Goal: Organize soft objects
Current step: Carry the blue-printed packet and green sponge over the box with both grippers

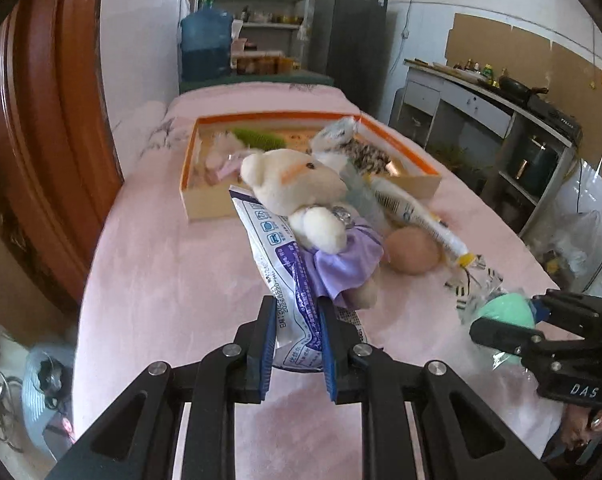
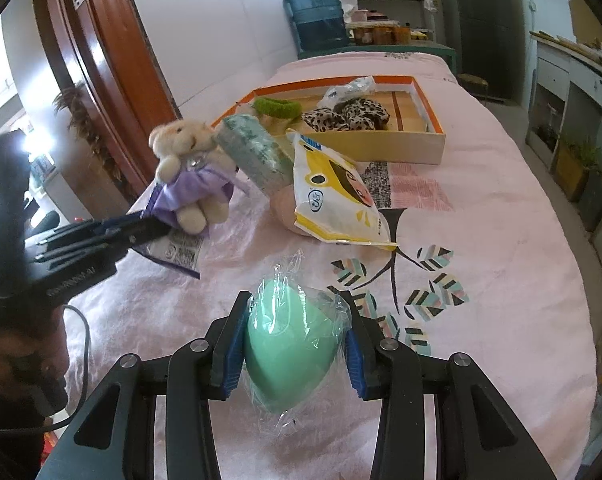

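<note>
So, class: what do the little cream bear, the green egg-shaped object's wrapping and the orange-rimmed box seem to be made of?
Small cream bear in a purple dress: fuzzy plush, matte pile; dress looks like thin satiny cloth. Wrapping on the mint-green egg-shaped object: clear plastic film, glossy and crinkled. Shallow orange-rimmed box: probably cardboard, with flat matte walls.

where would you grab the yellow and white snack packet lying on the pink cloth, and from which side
Judging by its pose, take the yellow and white packet by its lower sealed edge, the flat yellow strip nearest the right wrist camera. It lies tilted, its upper end leaning on the peach-coloured ball and close to the orange-rimmed box, so coming in low from the near, open side looks clearest.
</note>
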Demonstrator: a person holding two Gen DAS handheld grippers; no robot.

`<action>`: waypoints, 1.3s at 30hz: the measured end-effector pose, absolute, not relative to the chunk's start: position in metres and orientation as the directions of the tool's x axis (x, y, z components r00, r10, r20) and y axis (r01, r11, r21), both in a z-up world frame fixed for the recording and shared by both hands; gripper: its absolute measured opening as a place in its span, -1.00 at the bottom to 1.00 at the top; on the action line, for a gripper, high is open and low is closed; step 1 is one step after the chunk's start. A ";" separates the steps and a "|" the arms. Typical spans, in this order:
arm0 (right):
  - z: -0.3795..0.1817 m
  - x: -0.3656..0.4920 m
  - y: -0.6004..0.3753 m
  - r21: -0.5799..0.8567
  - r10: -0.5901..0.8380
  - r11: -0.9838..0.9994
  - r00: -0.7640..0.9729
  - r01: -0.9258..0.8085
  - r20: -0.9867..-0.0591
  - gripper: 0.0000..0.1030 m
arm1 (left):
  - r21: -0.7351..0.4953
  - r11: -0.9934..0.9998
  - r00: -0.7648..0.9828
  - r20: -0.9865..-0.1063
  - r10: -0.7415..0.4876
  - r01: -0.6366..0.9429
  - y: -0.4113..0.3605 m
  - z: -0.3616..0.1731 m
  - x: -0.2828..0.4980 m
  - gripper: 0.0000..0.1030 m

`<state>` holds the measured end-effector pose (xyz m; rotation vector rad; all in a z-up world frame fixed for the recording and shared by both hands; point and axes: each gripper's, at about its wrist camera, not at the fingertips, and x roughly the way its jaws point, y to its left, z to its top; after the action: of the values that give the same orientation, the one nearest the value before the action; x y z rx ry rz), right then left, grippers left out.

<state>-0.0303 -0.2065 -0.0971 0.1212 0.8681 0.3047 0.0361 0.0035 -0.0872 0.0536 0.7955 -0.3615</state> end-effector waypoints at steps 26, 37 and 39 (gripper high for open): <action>-0.102 -0.029 -0.210 0.246 0.318 0.948 0.595 -0.202 -0.738 -0.16 | -0.212 0.925 0.596 -0.714 -0.366 0.314 0.032 -0.098 0.035 -0.66; -0.095 -0.030 -0.209 0.238 0.317 0.948 0.610 -0.210 -0.726 -0.16 | 0.219 0.915 0.793 -0.590 -0.152 0.339 -0.003 -0.059 0.001 -0.66; -0.090 -0.030 -0.210 0.230 0.314 0.949 0.624 -0.214 -0.716 -0.16 | 0.161 0.930 0.791 -0.585 -0.178 0.329 0.004 -0.052 0.001 -0.66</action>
<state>-0.0299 -0.2096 -0.0896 0.1266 0.8446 0.3043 0.0008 0.0039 -0.0515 0.2621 0.5990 -0.2763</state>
